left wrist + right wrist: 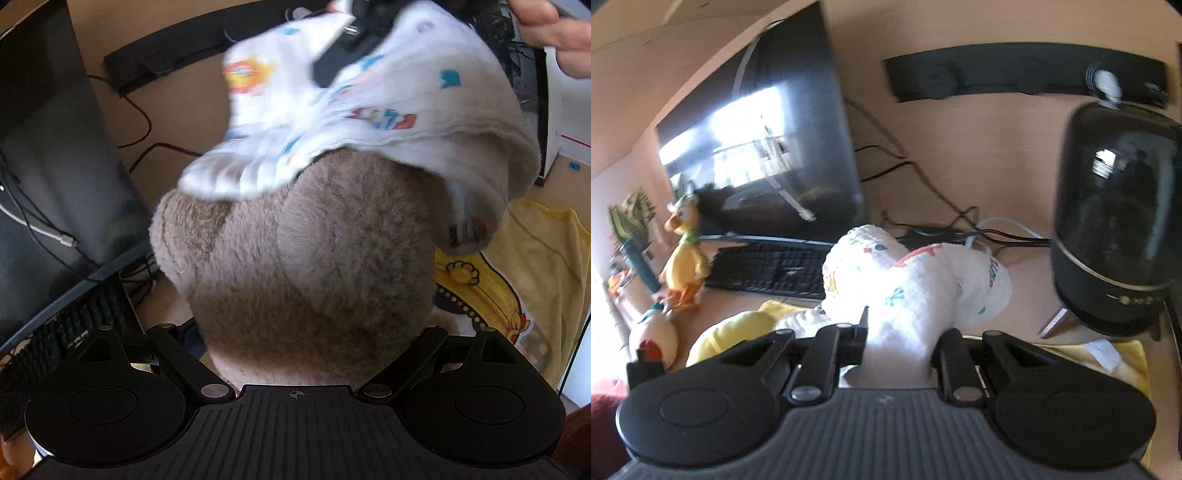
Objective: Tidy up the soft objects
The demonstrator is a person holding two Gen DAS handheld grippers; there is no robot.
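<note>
**Both tools loaded: plush toy in the left, printed cloth in the right**

Your left tool has its jaws set wide around a brown plush toy, which fills the gap between them and swells up in front of the camera; the fingertips themselves are buried in the fur, so you cannot see exactly where they press. Your right tool is pinched tight on a white printed cloth, which bunches up in a lump just ahead of the jaws.

From the left wrist view, that same white printed cloth hangs over the top of the plush toy, touching its upper edge, with the dark body of the right tool showing above it and your hand at the top right corner. Under the toy to the right lies a yellow towel with a cartoon print, spread on the desk.

From the right wrist view, a keyboard sits behind the cloth, with a monitor standing behind it. A yellow duck toy stands left of the keyboard, upright. A black rounded speaker stands to the right on the desk, and a long black bar lies farther back.
</note>
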